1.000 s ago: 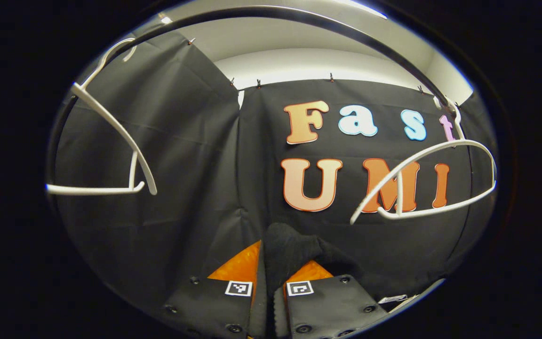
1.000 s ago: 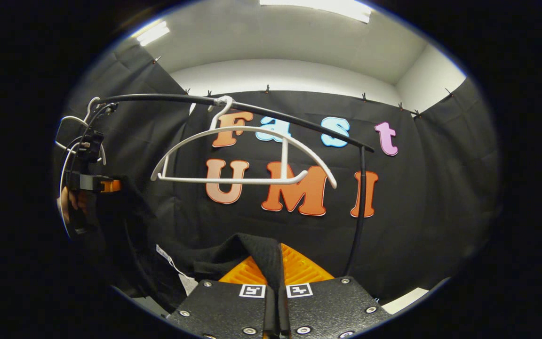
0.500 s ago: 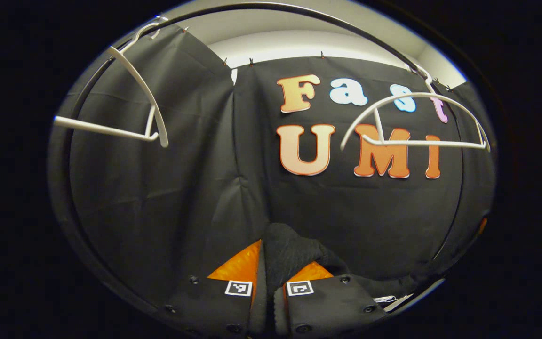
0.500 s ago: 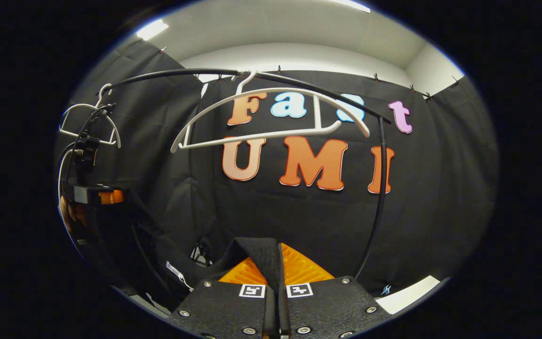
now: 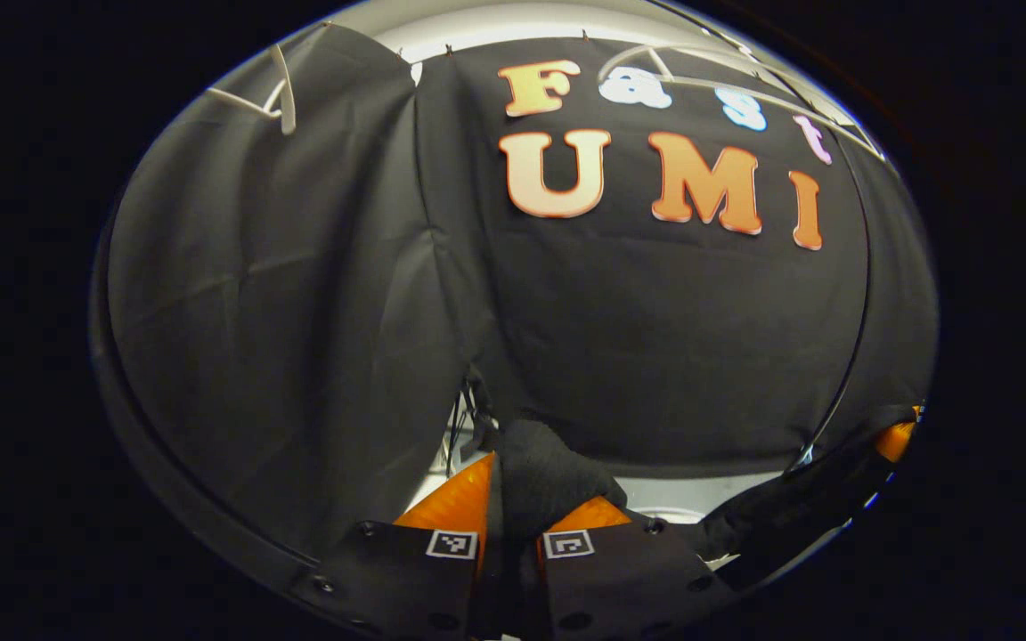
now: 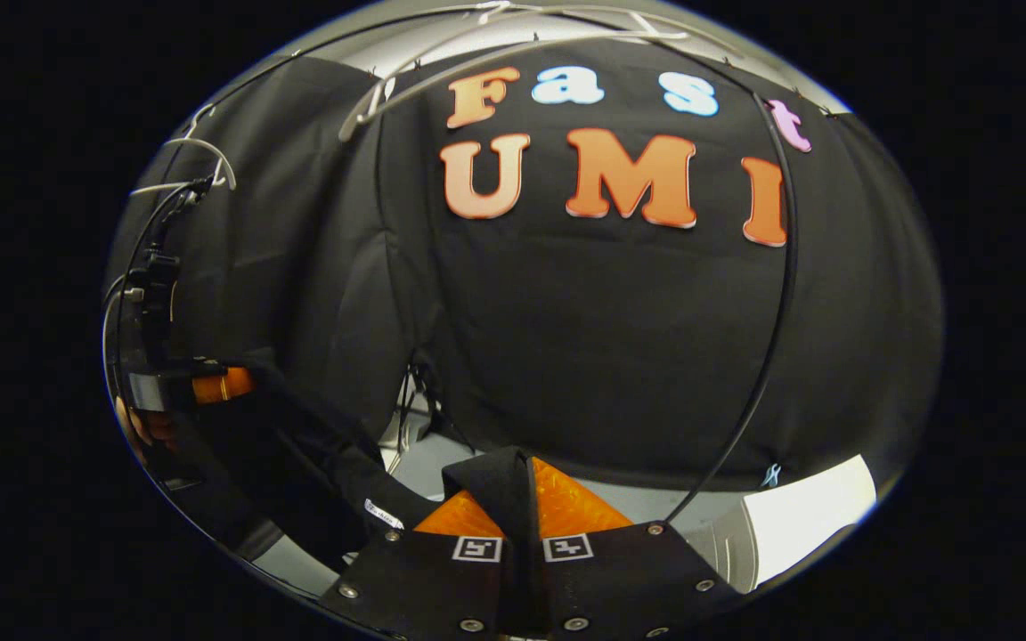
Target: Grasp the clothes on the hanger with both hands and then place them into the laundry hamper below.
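Left gripper view: garment (image 5: 540,463) between fingers (image 5: 451,503).

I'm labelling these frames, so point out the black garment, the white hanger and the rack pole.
garment (image 5: 541,463), left gripper view, fold pinched between the fingers.
hanger (image 6: 495,46), right gripper view, its curved arm.
pole (image 6: 776,312), right gripper view, mid upright.

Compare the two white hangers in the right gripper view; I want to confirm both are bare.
The near hanger spans the top of the view and looks large; the far hanger, at the left, looks much smaller. The near hanger faces the camera broadside; the far hanger is turned more edge-on. Both are white and bare, on the black rail.
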